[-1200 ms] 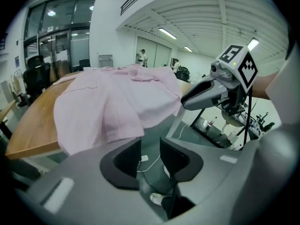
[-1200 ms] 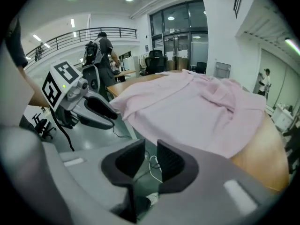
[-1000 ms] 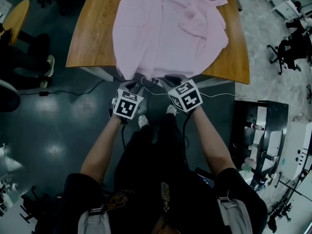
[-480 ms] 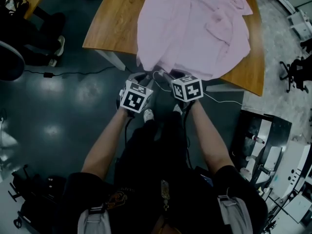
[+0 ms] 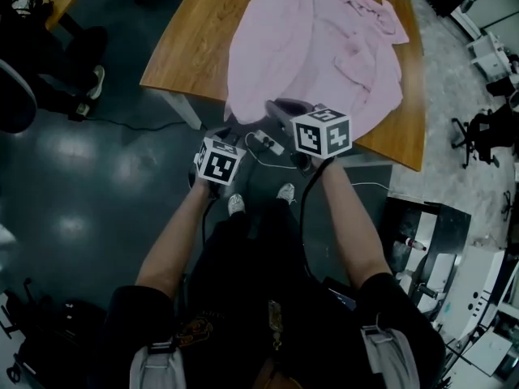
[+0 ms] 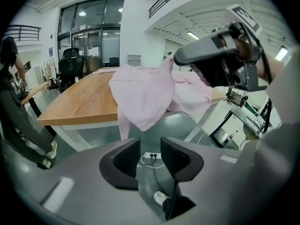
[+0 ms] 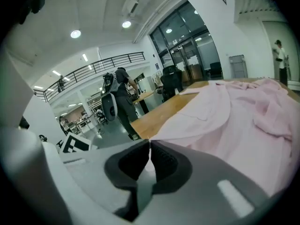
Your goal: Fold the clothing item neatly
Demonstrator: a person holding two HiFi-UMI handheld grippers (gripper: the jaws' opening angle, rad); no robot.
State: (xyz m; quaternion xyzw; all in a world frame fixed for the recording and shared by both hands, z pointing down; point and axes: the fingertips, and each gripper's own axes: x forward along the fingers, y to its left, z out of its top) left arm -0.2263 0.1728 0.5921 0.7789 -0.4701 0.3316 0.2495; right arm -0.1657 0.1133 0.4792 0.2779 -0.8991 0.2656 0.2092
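Observation:
A pink shirt (image 5: 316, 47) lies spread on the wooden table (image 5: 182, 47), its near hem hanging over the front edge (image 6: 140, 102). My right gripper (image 5: 277, 108) is raised at that hem. Its jaws have just been closing and now stand shut on a fold of the pink fabric (image 7: 149, 146). The left gripper view shows the right gripper (image 6: 180, 57) lifting the cloth into a peak. My left gripper (image 5: 230, 136) hangs lower, off the table's front edge and short of the shirt. Its jaws (image 6: 150, 146) have just been opening and hold nothing.
A white power strip (image 5: 266, 142) with a cable lies on the dark floor under the table edge. Someone stands at the far left (image 5: 49, 63). An office chair (image 5: 486, 124) and white equipment (image 5: 454, 250) are on the right. My shoes (image 5: 235, 205) are below the grippers.
My right gripper has risen and moved forward over the shirt's hem, lifting the cloth. My left gripper has come away from the hem and sits lower left.

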